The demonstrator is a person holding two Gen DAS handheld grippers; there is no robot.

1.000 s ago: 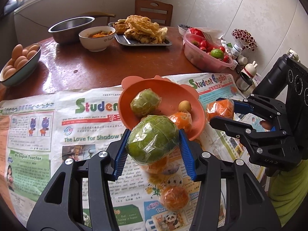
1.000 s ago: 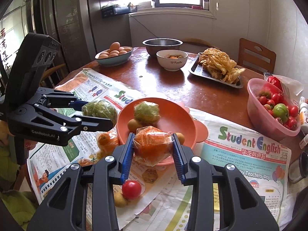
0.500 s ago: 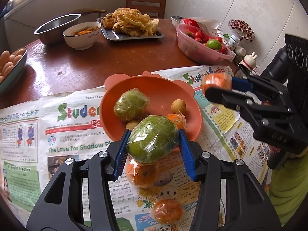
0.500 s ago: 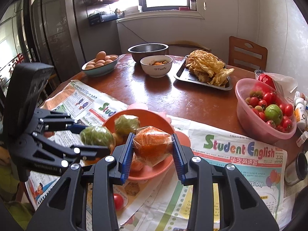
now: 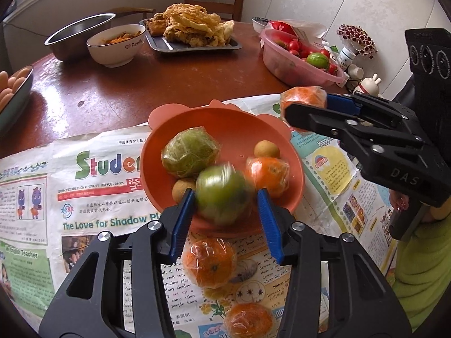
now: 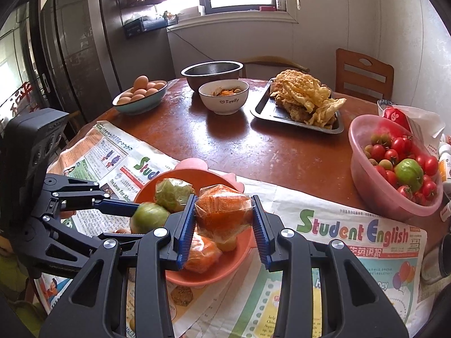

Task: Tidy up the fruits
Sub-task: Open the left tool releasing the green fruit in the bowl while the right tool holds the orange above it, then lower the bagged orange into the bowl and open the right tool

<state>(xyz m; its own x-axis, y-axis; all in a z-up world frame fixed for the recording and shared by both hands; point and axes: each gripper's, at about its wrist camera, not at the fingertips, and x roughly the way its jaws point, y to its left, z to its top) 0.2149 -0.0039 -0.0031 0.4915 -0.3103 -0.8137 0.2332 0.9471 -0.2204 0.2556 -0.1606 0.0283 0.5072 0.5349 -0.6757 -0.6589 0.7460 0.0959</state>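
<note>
Right now my left tongs [image 5: 225,208] hang over the near rim of the orange plastic bowl [image 5: 239,132] on the newspaper-covered worktop [image 5: 107,107], jaws closing, with a green fruit [image 5: 221,194] between them. That fruit is smeared by motion blur, and a gap shows beside the right blue pad, so I cannot tell whether the pads still press on it. My right tongs [image 6: 224,219] are clamped on a cellophane-wrapped orange fruit [image 6: 222,211] held above the bowl's right side; in the left view only its top shows past the black finger. Inside the bowl lie a wrapped green fruit [image 5: 190,153], a wrapped orange [image 5: 267,173] and two small brown round fruits [image 5: 266,149], one half hidden behind the blurred one. Two more wrapped oranges [image 5: 210,262] sit on the newspaper [image 5: 84,197], partly cut off by my left tongs' frame.
</note>
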